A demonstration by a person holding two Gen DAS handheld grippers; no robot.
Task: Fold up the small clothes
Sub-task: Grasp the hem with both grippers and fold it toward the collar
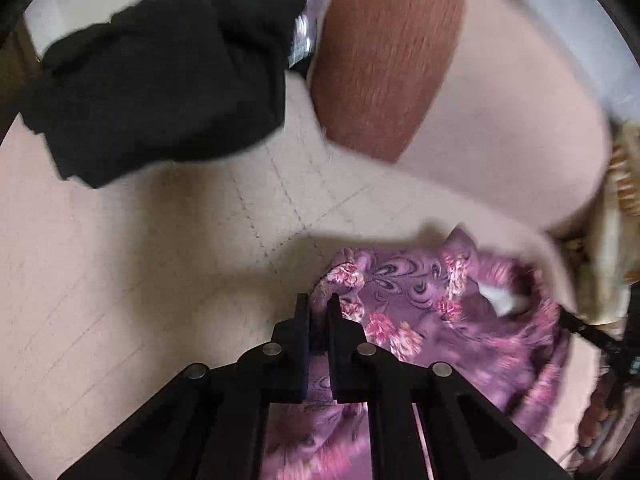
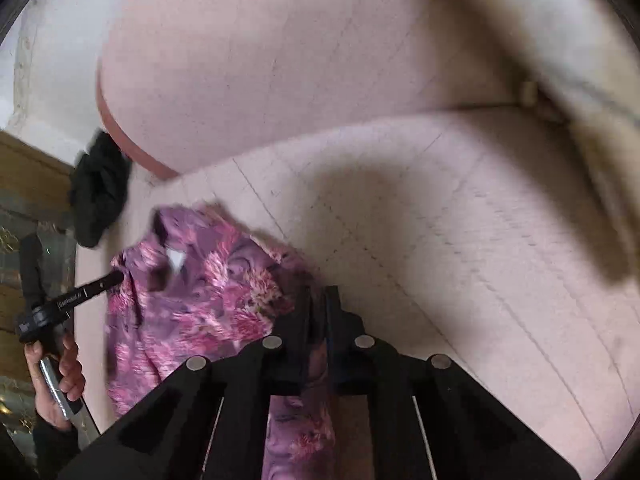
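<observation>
Two grippers, left gripper and right gripper, each pinch one floral garment.

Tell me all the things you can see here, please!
purple flowered garment: one, purple with pink flowers, bunched on the sofa seat near both grippers
black clothes: one pile, black, on the seat farther back, apart from the purple garment
brown cushion: one, reddish brown, against the sofa back beside the black clothes
sofa: one, pale pink with stitched lines, under everything
left gripper: one, black, shut on an edge of the purple flowered garment
right gripper: one, black, shut on another edge of the same garment
person's left hand: one, bare skin, around the left gripper's handle at the edge of the right wrist view
</observation>
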